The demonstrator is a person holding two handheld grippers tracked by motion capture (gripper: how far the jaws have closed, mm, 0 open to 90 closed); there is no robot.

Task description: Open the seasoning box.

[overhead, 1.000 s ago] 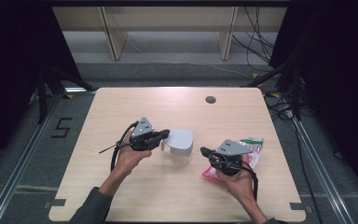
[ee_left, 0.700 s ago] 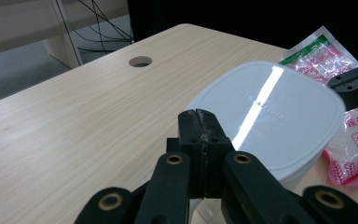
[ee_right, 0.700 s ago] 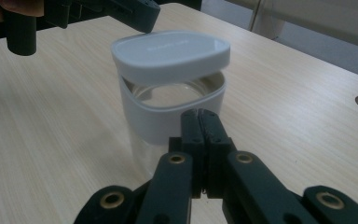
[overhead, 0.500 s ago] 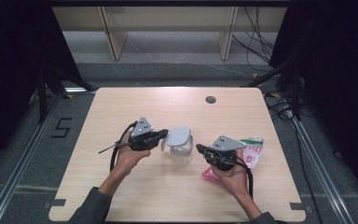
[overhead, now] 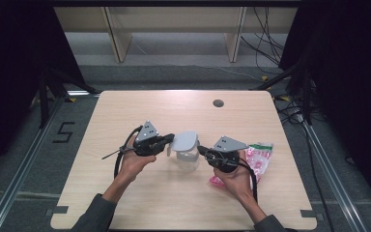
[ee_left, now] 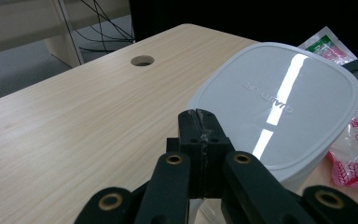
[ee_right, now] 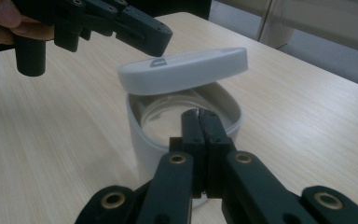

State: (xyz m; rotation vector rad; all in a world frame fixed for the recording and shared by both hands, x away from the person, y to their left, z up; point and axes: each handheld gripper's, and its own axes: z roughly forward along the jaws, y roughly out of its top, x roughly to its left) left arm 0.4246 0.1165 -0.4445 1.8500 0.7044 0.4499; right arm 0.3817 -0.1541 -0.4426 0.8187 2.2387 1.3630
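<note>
A white tub point(overhead: 186, 160) stands mid-table, its inside bare point(ee_right: 168, 116). Its white lid point(overhead: 184, 140) hangs tilted just above it, glossy in the left gripper view point(ee_left: 279, 102). My left gripper point(overhead: 170, 141) comes in from the left, its jaws shut point(ee_left: 199, 116) on the lid's near corner; in the right gripper view the left gripper point(ee_right: 156, 37) sits over the lid point(ee_right: 186, 70). My right gripper point(overhead: 200, 150) comes from the right, shut, its tips point(ee_right: 199, 114) reaching over the tub's near rim with nothing between them.
A pink printed packet point(overhead: 260, 159) lies under and right of my right hand, with a green-and-white end point(overhead: 262, 145). A cable hole point(overhead: 218, 103) is at the table's far side. Bare wood surrounds the tub. Shelving and cables stand beyond the table.
The lid has come up off the tub and tilted. My right gripper has moved left from beside the packet to the tub's rim. The left hand barely shifted.
</note>
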